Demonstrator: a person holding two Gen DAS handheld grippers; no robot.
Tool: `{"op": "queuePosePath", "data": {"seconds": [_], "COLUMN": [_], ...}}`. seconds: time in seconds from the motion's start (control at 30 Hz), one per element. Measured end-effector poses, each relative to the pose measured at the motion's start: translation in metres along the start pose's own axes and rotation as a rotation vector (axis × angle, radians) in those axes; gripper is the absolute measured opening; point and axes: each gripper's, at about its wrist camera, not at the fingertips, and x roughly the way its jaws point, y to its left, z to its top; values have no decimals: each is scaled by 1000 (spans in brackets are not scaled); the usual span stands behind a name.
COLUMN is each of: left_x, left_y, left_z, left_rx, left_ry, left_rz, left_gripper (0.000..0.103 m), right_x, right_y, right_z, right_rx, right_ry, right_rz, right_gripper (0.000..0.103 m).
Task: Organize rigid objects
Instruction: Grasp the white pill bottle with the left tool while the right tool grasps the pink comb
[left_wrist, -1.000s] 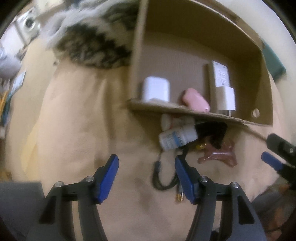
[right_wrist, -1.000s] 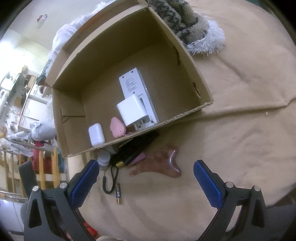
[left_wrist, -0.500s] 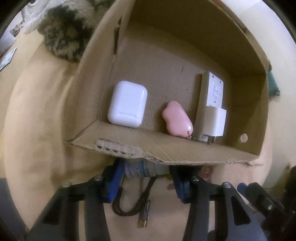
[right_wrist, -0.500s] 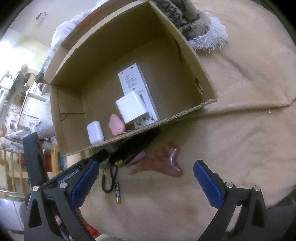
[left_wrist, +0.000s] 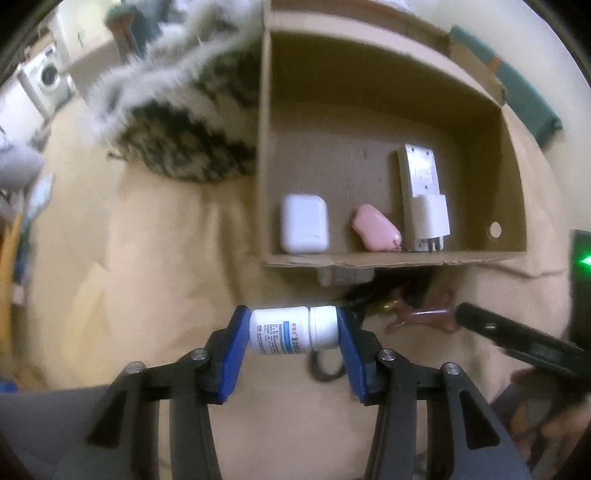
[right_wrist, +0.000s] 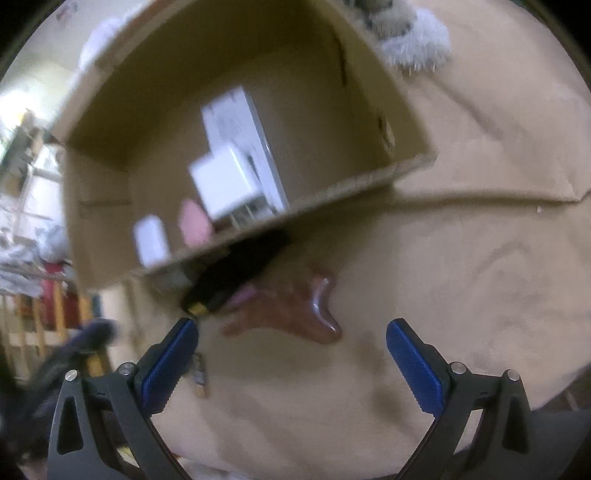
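My left gripper (left_wrist: 293, 330) is shut on a white pill bottle (left_wrist: 293, 330) with a blue label, held sideways above the tan blanket in front of the cardboard box (left_wrist: 369, 262). Inside the box lie a white earbud case (left_wrist: 303, 223), a pink case (left_wrist: 376, 228) and a white charger on a white power bank (left_wrist: 424, 199). My right gripper (right_wrist: 291, 350) is open and empty, just in front of a brown scraping tool (right_wrist: 295, 314) that lies on the blanket. A black object (right_wrist: 240, 273) lies beside the box front.
A black cable loop (left_wrist: 325, 365) lies under the left gripper. A small battery (right_wrist: 199, 376) lies by the right gripper's left finger. A furry striped blanket (left_wrist: 184, 122) is heaped left of the box. The right gripper's body (left_wrist: 517, 339) shows at right in the left wrist view.
My left gripper closed on the pill bottle by the box front and lifted it back away from the box. My right gripper moved closer to the brown scraping tool.
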Motion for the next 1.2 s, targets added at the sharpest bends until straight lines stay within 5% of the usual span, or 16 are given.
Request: {"op": "queuePosePath", "data": {"seconds": [0.27, 0.37, 0.63, 0.8, 1.2], "left_x": [-13, -1, -1, -2, -8], "left_y": [26, 30, 25, 29, 39], "left_z": [-16, -17, -15, -15, -16], "left_rx": [-49, -97, -89, -112, -140], "left_ry": [-24, 28, 4, 4, -23], "left_rz": [9, -34, 13, -7, -4], "left_gripper": [44, 44, 44, 44, 44], "right_x": [38, 48, 72, 75, 55], "right_y": [27, 38, 68, 68, 58], "right_z": [-3, -2, -12, -17, 0], "right_rx": [-81, -77, -92, -120, -220], "right_ry": [51, 24, -108, -151, 43], "right_rz": [-125, -164, -386, -364, -261], "right_gripper": [103, 103, 103, 103, 97]}}
